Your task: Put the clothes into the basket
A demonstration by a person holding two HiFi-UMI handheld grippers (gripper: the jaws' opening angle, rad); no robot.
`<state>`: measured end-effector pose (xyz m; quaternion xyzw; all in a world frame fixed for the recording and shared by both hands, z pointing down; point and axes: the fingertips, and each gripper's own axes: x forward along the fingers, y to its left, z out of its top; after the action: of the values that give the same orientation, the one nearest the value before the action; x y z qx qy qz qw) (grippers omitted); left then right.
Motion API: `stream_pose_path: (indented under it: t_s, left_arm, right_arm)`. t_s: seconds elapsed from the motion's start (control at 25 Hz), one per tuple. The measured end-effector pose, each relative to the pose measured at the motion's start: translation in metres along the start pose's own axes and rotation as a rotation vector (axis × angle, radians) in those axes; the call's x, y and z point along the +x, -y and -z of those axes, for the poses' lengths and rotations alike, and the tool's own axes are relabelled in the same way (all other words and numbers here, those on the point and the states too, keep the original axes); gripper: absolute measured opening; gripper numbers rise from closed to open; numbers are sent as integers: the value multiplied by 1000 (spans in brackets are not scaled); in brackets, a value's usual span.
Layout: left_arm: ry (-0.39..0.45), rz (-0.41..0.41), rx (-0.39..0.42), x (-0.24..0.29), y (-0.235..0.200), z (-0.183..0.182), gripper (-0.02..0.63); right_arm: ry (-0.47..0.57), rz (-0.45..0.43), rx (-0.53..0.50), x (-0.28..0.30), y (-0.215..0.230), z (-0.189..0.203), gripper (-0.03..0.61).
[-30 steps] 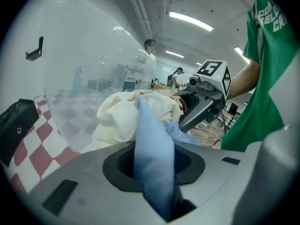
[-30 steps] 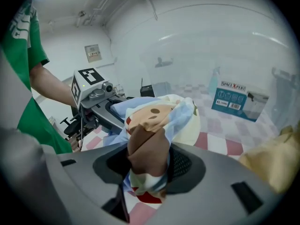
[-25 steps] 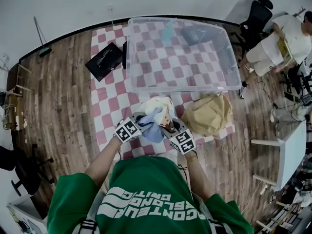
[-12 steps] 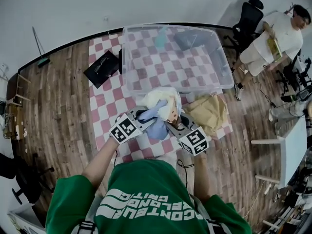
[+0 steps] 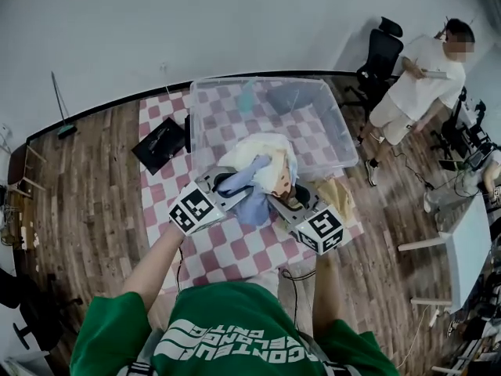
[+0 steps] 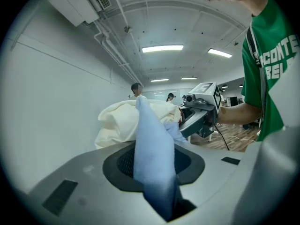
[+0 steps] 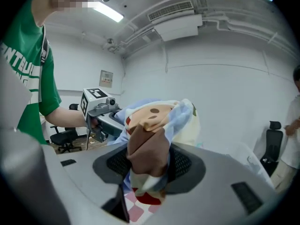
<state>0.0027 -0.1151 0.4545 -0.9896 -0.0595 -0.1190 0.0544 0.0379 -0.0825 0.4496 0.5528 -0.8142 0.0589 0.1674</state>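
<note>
A bundle of clothes [image 5: 262, 171], made up of cream, light blue and cartoon-printed pieces, hangs in the air between my two grippers, over the near edge of the clear plastic basket [image 5: 333, 108]. My left gripper [image 5: 225, 185] is shut on a light blue cloth [image 6: 152, 139], with the cream cloth [image 6: 119, 121] bulging beyond it. My right gripper [image 5: 286, 200] is shut on the brown-and-red printed cloth [image 7: 147, 146]. In the left gripper view the right gripper [image 6: 199, 111] shows across the bundle. A teal and a blue-grey garment [image 5: 293, 96] lie in the basket's far end.
The basket stands on a red-and-white checkered mat [image 5: 235, 249] on a wooden floor. A tan garment [image 5: 340, 194] lies on the mat to the right. A flat black item [image 5: 159, 143] lies left of the basket. A person [image 5: 415, 84], an office chair [image 5: 380, 57] and a white table [image 5: 462, 241] are at the right.
Both grippers have risen together with the bundle, from low over the mat up to the basket's near edge. Their grip looks the same.
</note>
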Motion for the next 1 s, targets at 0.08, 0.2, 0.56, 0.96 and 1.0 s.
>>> stream_pose_path:
  t_s: [0.08,0.2,0.56,0.96,1.0]
  left_arm:
    - [13,-7,33,3,-14,-21,115]
    - [35,-22,69,0,-19,-37,115]
    - [53,-61,85,9,-35,-58,115]
    - [41,-123,34,49,-75,-64,115]
    - [38,-133,31,55,-84,-68,115]
  right_arm:
    - [26,8,-14,0,14,-19,199]
    - [61,16,-44,-3,18,-34,199]
    - [82,0,-90,-4,40,-54,199]
    - [82,-35,-110,12,98,-54,199]
    - [83,-41,-113,15,108,-58,199]
